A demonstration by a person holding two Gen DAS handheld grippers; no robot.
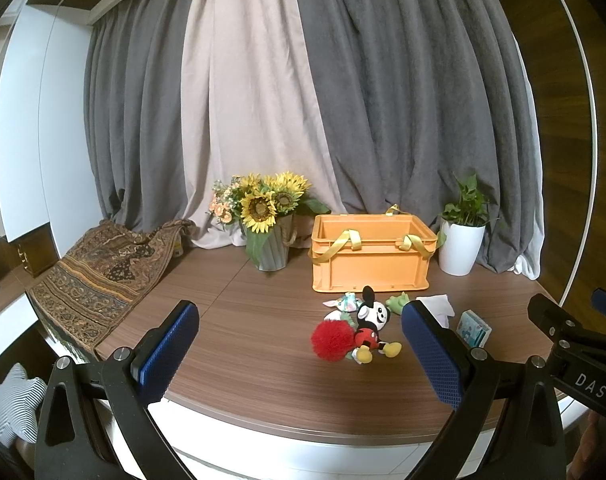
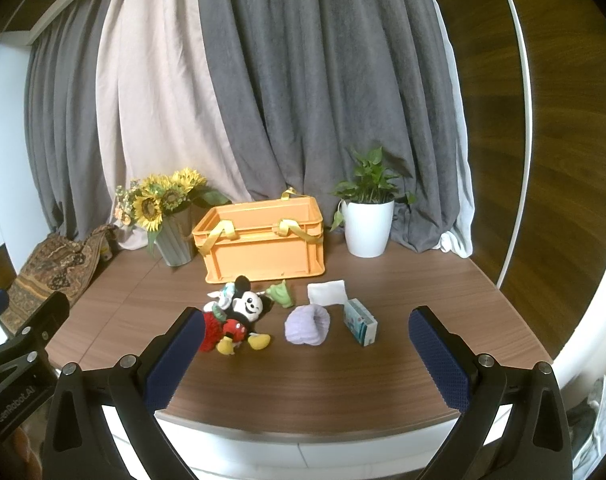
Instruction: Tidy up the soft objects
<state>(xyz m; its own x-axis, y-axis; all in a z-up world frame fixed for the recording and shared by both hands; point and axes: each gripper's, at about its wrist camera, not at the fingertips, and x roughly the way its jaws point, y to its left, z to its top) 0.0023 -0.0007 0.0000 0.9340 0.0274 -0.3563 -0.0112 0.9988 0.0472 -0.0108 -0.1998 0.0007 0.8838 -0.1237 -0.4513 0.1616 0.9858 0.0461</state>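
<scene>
An orange crate (image 1: 369, 264) (image 2: 263, 250) with yellow handles stands open at the back of the wooden table. In front of it lie a Mickey Mouse plush (image 1: 373, 326) (image 2: 243, 314), a red pom-pom (image 1: 331, 338) (image 2: 209, 330), a small pastel plush (image 1: 345, 302), a green plush (image 1: 397, 302) (image 2: 281, 292), a lilac knitted piece (image 2: 307, 324), a white cloth (image 2: 327, 292) (image 1: 437, 306) and a blue tissue pack (image 2: 361, 326) (image 1: 473, 330). My left gripper (image 1: 299, 354) and right gripper (image 2: 307, 354) are both open and empty, held near the table's front edge.
A sunflower vase (image 1: 269, 220) (image 2: 171, 216) stands left of the crate and a white potted plant (image 1: 463, 232) (image 2: 367, 216) right of it. A patterned cloth (image 1: 99, 272) drapes the table's left side. Curtains hang behind. The rounded table edge (image 1: 303, 436) is close below.
</scene>
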